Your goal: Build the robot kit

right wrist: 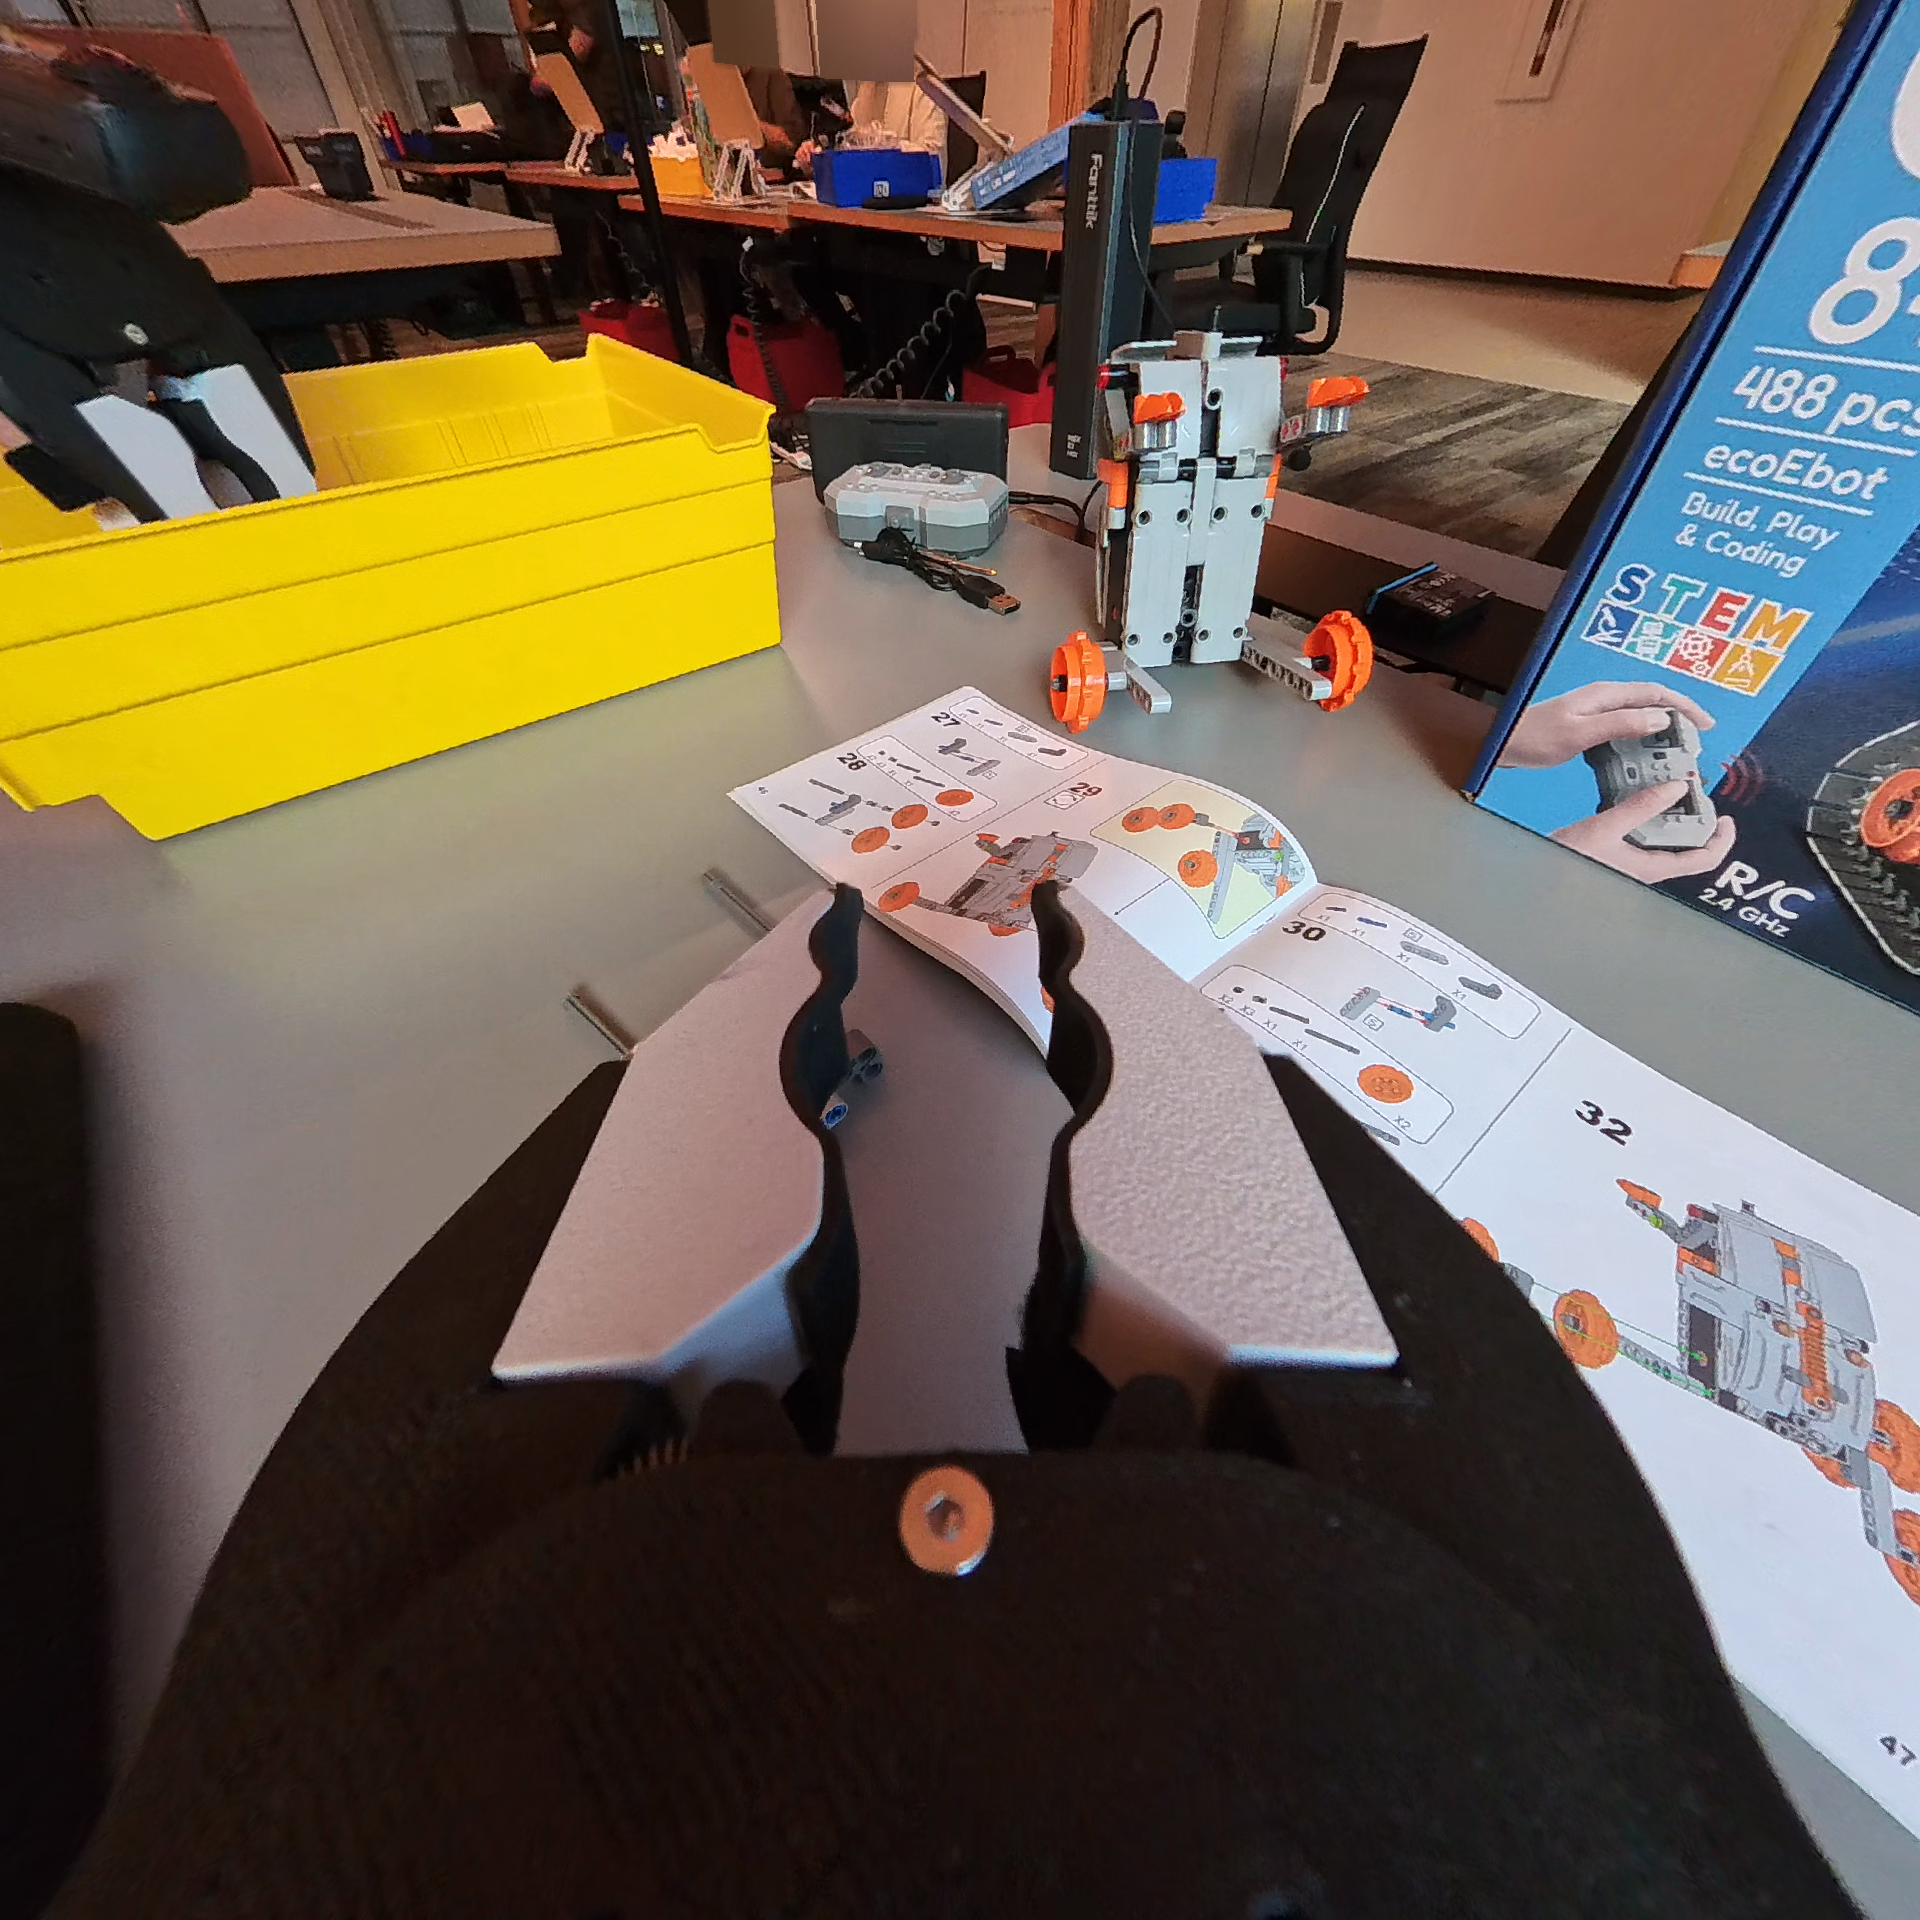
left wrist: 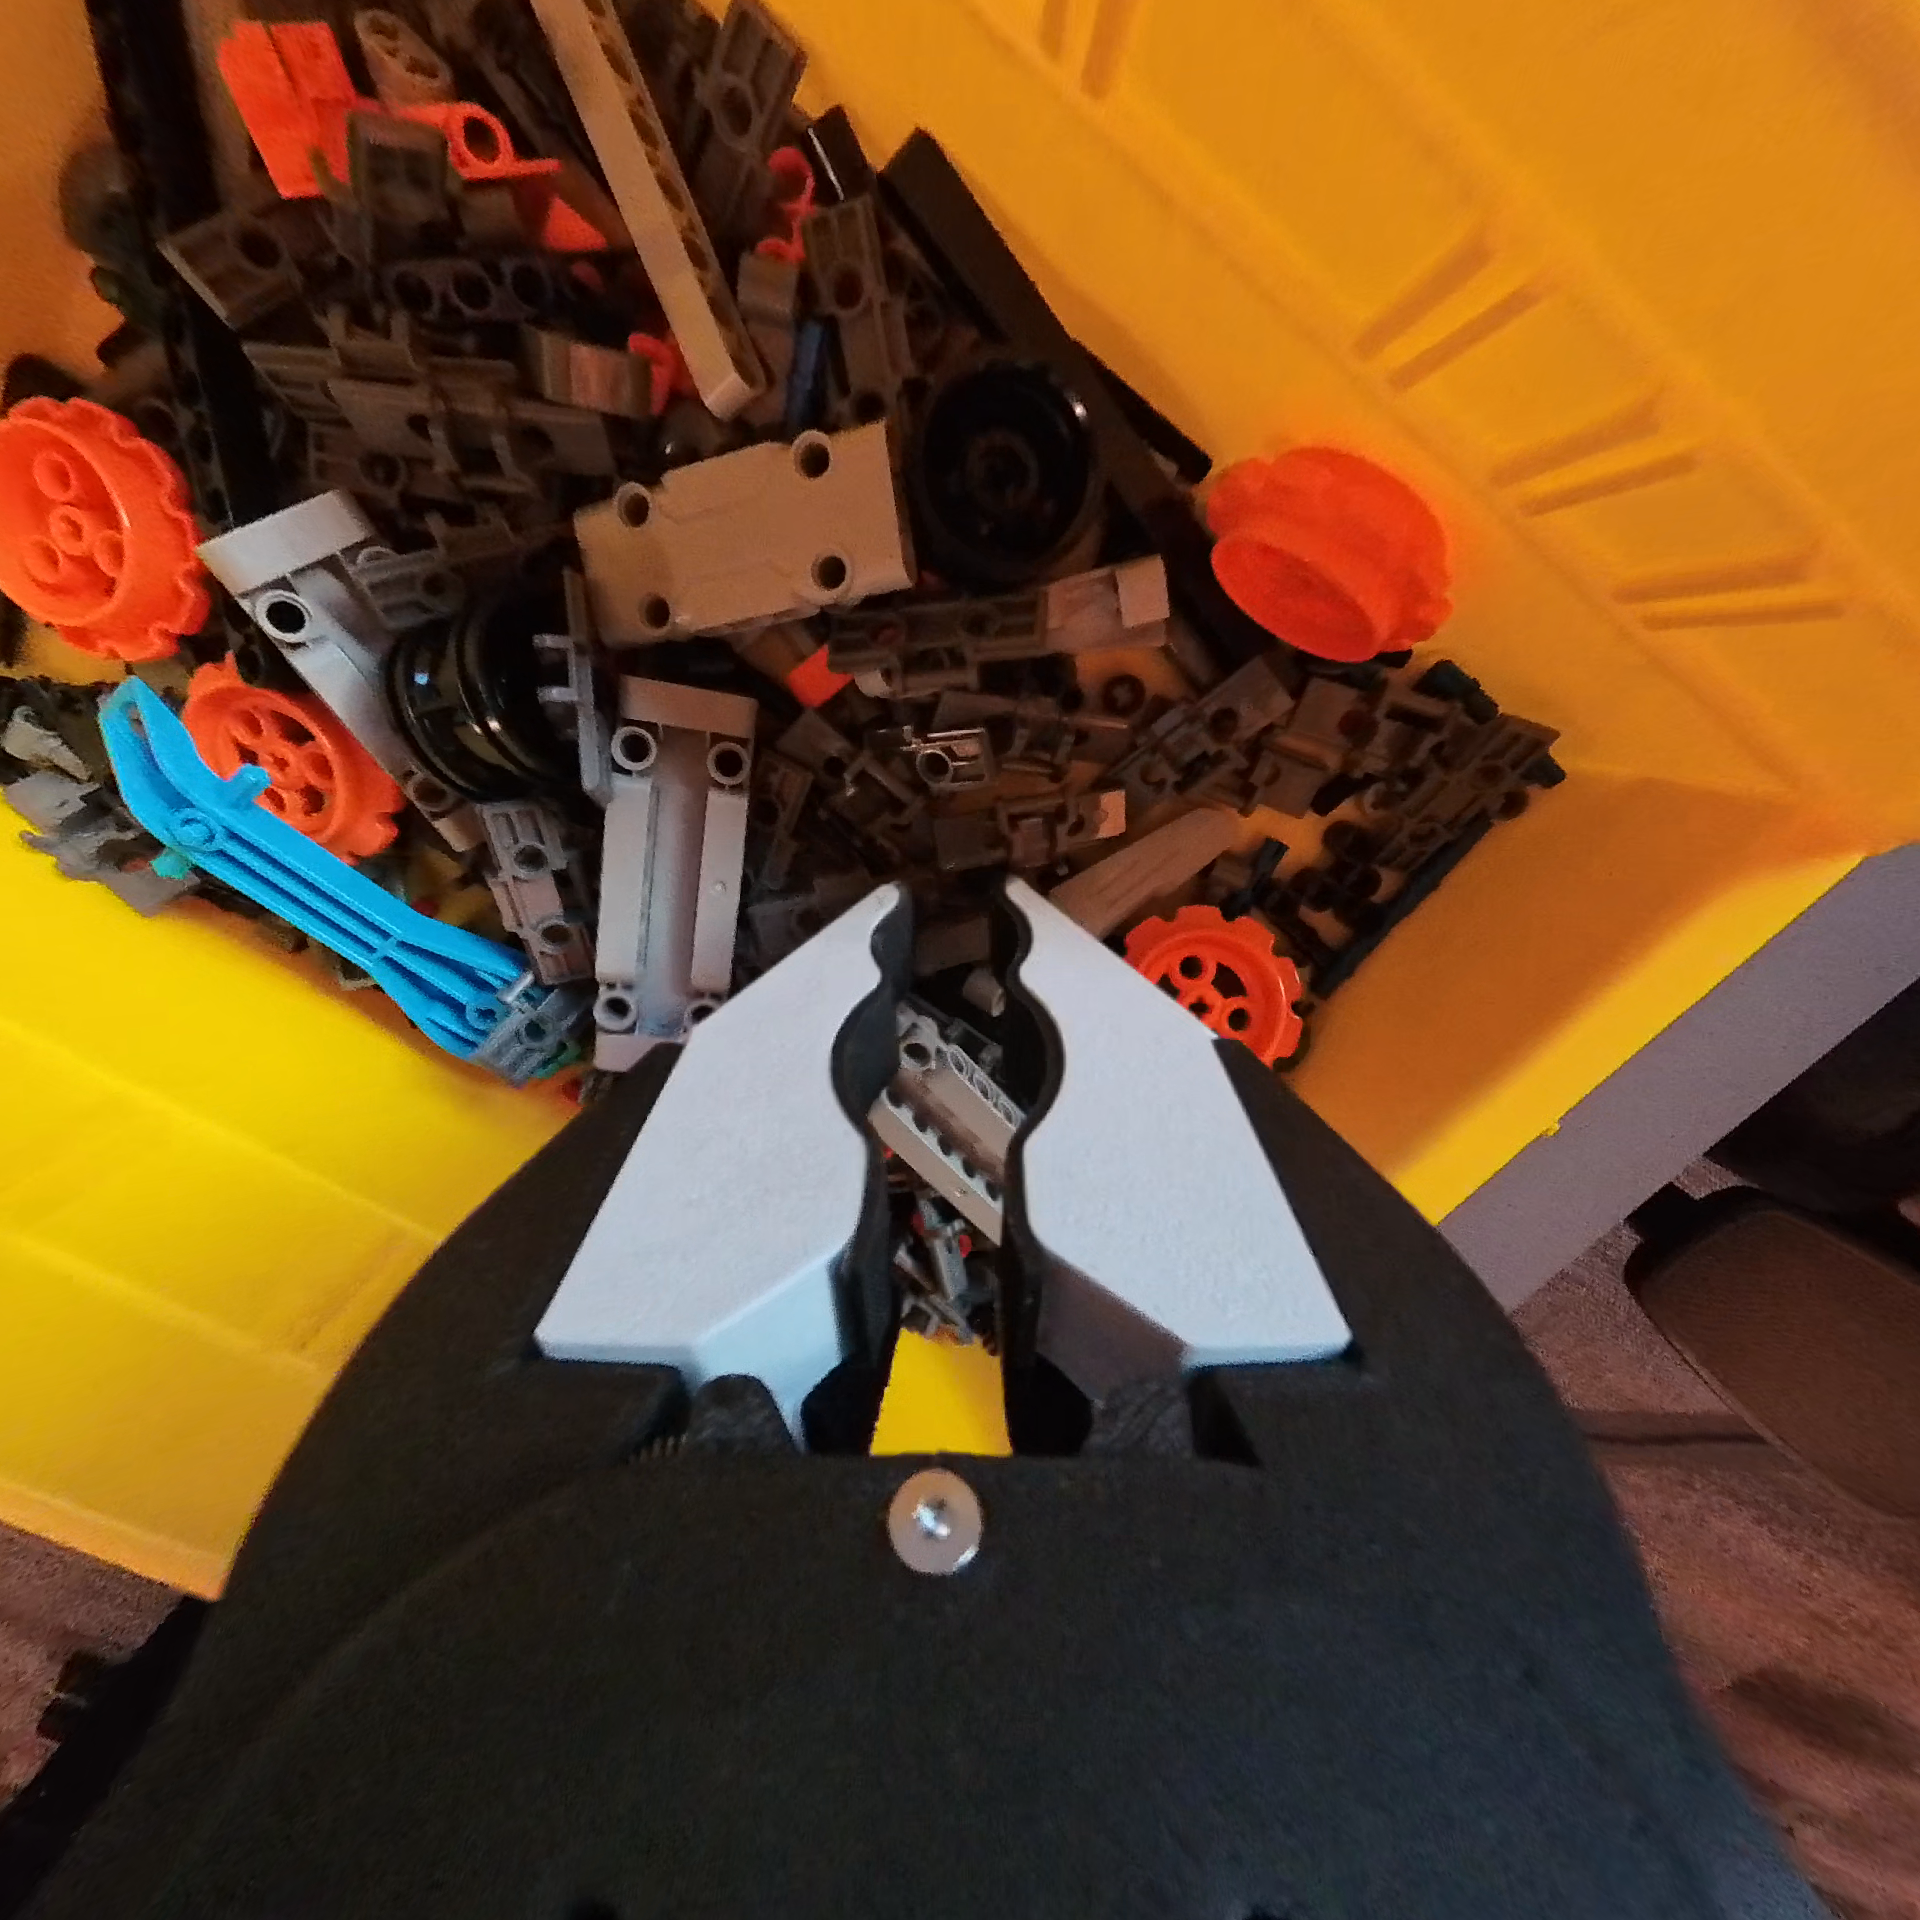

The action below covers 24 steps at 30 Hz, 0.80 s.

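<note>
My left gripper (left wrist: 951,904) reaches into a yellow bin (left wrist: 1455,312) piled with grey, black and orange building pieces. Its jaws stand narrowly apart and close on a small grey holed beam (left wrist: 940,1127) that spans the gap between the pads. Orange wheels (left wrist: 1210,982) and a blue lever tool (left wrist: 301,873) lie close by. My right gripper (right wrist: 940,904) is open above the grey table (right wrist: 416,935). A small grey connector with a blue pin (right wrist: 857,1075) lies on the table beside its left pad. The left gripper (right wrist: 197,447) also shows in the right wrist view, dipping into the bin (right wrist: 416,623).
An open instruction booklet (right wrist: 1455,1091) lies just right of my right gripper. Two thin grey axles (right wrist: 597,1018) lie on the table to its left. A grey and orange model (right wrist: 1195,540), a grey remote (right wrist: 914,504) with a cable, and a tall blue box (right wrist: 1766,468) stand farther back. The grippers' ends are close to 40 centimetres from one another.
</note>
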Available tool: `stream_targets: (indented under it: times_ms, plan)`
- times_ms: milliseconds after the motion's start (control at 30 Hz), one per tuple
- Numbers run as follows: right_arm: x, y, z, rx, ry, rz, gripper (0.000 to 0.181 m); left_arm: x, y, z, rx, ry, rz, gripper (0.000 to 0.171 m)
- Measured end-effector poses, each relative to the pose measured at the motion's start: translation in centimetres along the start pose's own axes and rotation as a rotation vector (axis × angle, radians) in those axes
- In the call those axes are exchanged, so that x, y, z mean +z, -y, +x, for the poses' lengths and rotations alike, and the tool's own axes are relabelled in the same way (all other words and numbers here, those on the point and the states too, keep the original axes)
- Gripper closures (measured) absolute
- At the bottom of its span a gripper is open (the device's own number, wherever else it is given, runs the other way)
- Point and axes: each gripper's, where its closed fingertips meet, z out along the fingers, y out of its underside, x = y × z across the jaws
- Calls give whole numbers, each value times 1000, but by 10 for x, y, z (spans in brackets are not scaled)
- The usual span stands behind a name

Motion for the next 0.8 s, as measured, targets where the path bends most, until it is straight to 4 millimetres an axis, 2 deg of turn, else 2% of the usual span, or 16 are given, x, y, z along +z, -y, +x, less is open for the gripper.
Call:
stream_targets:
  times_ms: [67,433,600,700,800]
  plan:
    - [0,0,0,1,2,0,148,1,2,5,-5,-45,-9,163]
    - [-1,2,-2,2,11,5,147,12,-7,5,40,-54,-106,160]
    - [-1,2,-2,-5,9,5,147,13,-5,5,62,-44,-89,168]
    - [-2,3,-2,-3,9,10,147,6,-7,2,72,-19,-70,168]
    - [-4,6,-1,-5,5,21,147,-14,1,3,79,12,28,168]
